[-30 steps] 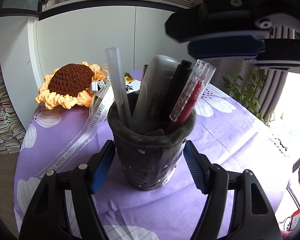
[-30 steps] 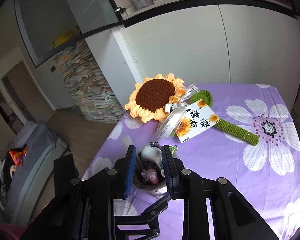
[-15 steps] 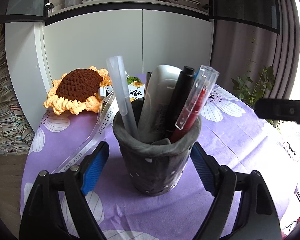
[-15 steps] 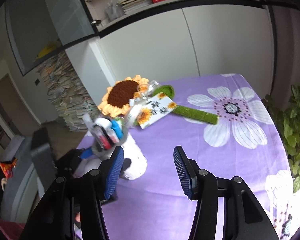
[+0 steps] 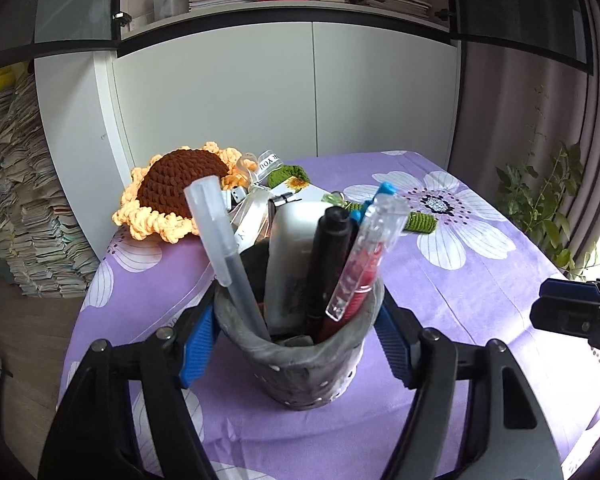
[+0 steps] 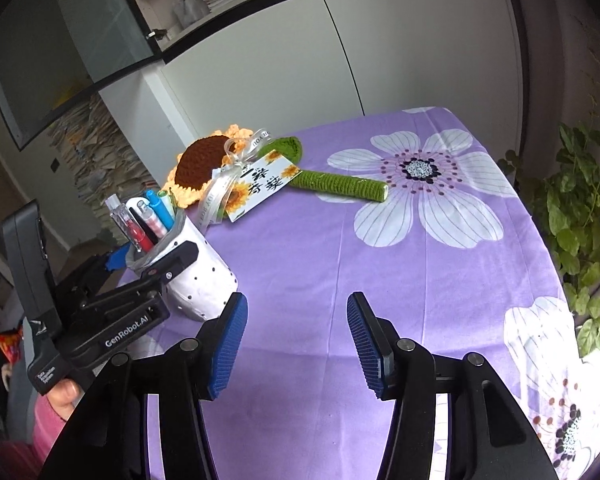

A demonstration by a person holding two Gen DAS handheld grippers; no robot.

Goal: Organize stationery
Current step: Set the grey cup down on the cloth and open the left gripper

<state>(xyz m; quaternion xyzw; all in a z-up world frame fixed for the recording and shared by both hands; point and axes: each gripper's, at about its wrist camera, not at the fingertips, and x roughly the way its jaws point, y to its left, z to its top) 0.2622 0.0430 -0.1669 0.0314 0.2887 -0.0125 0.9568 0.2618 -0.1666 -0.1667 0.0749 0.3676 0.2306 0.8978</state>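
L gripper (image 5: 296,344) clamps dotted grey cup (image 5: 300,364); R gripper (image 6: 296,340) wide, ribbed blue pads.

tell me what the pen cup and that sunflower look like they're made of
Pen cup: seems soft, perhaps felt or silicone; matte, dotted with small holes, its rim buckled between the left gripper's pads. Sunflower: crocheted yarn, with visible loops in the brown centre, orange petals and green stem.

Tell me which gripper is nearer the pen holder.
Left. The left gripper straddles the pen holder, fingers at both sides; the right gripper hangs open off to its side, apart.
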